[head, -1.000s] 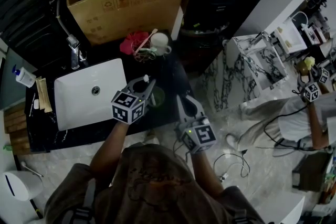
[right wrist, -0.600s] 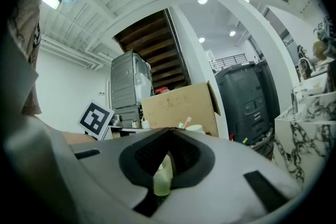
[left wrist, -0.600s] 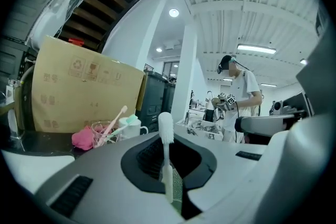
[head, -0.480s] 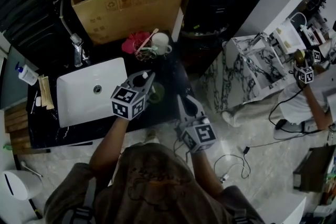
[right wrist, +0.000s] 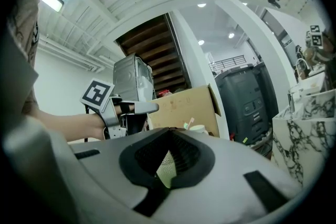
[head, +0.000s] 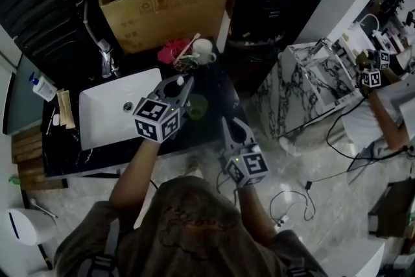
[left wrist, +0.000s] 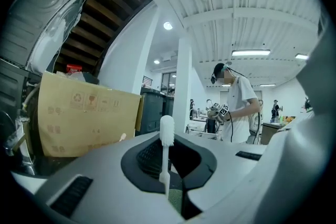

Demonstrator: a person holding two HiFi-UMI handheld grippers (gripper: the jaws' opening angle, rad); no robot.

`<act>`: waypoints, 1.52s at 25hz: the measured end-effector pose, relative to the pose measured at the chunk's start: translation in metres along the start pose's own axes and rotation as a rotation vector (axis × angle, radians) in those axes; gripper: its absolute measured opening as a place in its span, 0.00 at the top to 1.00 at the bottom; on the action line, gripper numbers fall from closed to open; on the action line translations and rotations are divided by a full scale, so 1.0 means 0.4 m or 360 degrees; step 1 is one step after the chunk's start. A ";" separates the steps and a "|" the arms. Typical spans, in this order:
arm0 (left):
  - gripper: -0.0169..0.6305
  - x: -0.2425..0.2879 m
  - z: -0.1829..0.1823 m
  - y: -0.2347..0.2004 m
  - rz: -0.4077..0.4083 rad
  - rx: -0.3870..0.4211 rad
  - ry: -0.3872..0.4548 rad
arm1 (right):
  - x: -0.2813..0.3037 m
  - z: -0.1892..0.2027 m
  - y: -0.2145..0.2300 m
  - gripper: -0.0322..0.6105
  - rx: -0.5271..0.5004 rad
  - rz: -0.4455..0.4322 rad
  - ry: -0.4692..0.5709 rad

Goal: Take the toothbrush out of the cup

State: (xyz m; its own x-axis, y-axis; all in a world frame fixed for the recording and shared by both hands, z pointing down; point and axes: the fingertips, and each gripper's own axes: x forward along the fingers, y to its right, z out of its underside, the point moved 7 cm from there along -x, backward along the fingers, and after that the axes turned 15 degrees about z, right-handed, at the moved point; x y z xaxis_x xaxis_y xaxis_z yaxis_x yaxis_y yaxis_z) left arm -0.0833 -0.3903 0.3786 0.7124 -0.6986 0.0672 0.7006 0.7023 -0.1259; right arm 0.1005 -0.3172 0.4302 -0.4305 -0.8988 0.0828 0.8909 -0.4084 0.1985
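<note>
A white toothbrush [left wrist: 166,136] stands upright between my left gripper's [left wrist: 168,186] jaws, which are shut on its handle. In the head view its bristle head [head: 179,81] shows at the tip of the left gripper [head: 183,86], which hangs over the green cup [head: 196,106] on the black counter. The gripper hides the brush's lower end, so I cannot tell whether it is still in the cup. My right gripper [head: 231,126] is below and right of the cup, apart from it, shut and empty. The cup [right wrist: 165,166] shows beyond its jaws.
A white sink [head: 107,115] with a tap [head: 107,63] lies left of the cup. Behind it are a white mug [head: 202,48], a pink cloth [head: 172,48] and a cardboard box [head: 170,6]. A marble table [head: 312,84] and another person [head: 389,115] are at the right.
My left gripper's jaws have drawn together on the toothbrush above the cup. The head view has shifted a little, and the person at the right has moved.
</note>
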 end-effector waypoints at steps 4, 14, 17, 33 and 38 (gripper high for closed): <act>0.97 -0.039 -0.046 0.052 -0.0004 0.0017 0.0030 | -0.057 0.000 -0.012 0.95 0.0003 -0.0004 0.0009; 0.98 -0.149 -0.066 0.192 0.0008 -0.0010 0.0019 | -0.190 0.033 -0.046 0.95 0.0016 -0.0018 -0.0038; 0.98 -0.184 -0.062 0.229 0.0018 -0.0039 0.0027 | -0.210 0.039 -0.064 0.95 0.0013 -0.0026 -0.0064; 0.98 -0.398 0.029 0.377 0.0049 -0.0124 -0.0013 | -0.334 0.099 -0.214 0.95 0.0044 -0.0066 -0.0116; 0.98 -0.465 0.070 0.416 0.0054 -0.0160 -0.0037 | -0.388 0.108 -0.247 0.95 0.0060 -0.0043 -0.0105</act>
State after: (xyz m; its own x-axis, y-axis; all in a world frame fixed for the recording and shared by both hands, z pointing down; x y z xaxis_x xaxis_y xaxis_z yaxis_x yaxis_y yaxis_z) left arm -0.0980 -0.1398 0.3729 0.7373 -0.6703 0.0838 0.6691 0.7076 -0.2273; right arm 0.0730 -0.1306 0.4401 -0.4640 -0.8746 0.1406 0.8734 -0.4251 0.2378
